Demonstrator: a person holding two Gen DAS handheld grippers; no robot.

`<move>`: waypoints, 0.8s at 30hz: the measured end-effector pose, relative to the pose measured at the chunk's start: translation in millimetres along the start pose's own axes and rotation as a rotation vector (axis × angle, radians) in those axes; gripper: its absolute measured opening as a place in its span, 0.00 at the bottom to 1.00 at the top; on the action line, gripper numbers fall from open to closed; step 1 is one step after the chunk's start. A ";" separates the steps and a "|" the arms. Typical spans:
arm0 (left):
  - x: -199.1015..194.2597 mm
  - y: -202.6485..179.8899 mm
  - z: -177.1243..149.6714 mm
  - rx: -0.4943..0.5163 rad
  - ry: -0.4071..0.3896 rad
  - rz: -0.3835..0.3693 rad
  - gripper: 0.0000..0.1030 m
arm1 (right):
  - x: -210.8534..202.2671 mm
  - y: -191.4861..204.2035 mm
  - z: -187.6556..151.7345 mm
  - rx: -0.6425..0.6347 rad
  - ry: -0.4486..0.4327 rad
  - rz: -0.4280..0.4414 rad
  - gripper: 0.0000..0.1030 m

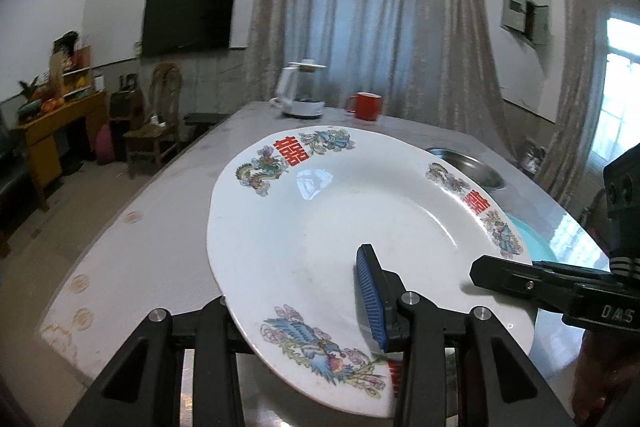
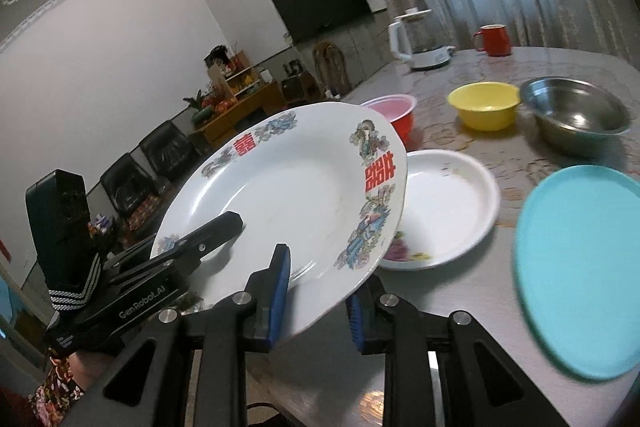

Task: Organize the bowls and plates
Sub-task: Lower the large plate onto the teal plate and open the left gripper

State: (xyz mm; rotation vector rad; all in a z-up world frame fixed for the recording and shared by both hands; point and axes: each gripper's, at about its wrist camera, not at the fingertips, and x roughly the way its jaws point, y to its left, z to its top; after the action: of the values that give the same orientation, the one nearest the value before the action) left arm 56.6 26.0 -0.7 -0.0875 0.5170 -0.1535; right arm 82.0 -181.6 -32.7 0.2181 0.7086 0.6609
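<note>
We are holding the decorated plate point(image 2: 288, 187) up off the table point(image 2: 460, 307), tilted, with both claws pinching its rim. The left gripper point(image 1: 304, 311) is clamped on the near edge, one blue pad lying on the upper face and the other finger hidden beneath. The right gripper point(image 2: 316, 299) is gripping the adjoining edge, pads pressing above and below.

We are judging this plate to be glazed ceramic: stiff, fairly heavy, slick and breakable, so the rim is the only sensible hold, and two grips spaced along it are keeping it from swinging.

Relative to the decorated plate, the white dish point(image 2: 440, 211) is lying just behind and below its far edge, empty but for small smears and a printed flower. The red bowl point(image 2: 400, 115) is sitting beyond the plate's top edge, its contents hidden. Farther off are the yellow bowl point(image 2: 484, 107) and the steel bowl point(image 2: 576, 115), both looking empty. The turquoise plate point(image 2: 580, 275) is lying well to the right, bare.
</note>
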 end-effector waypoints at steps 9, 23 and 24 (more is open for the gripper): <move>22.0 -58.4 11.3 0.069 0.044 -0.123 0.39 | -53.7 -39.6 -5.4 0.070 -0.037 -0.088 0.24; 72.9 -163.8 11.1 0.145 0.178 -0.289 0.39 | -119.1 -115.2 -20.4 0.237 -0.076 -0.257 0.24; 77.5 -169.4 10.0 0.141 0.189 -0.292 0.39 | -123.0 -122.2 -22.2 0.254 -0.078 -0.268 0.24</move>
State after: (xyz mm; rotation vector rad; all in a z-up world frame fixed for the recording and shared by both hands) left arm 107.1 -153.5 -9.0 -0.0097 0.6789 -0.4864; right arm 56.8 -354.6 -32.8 0.3738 0.7308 0.3044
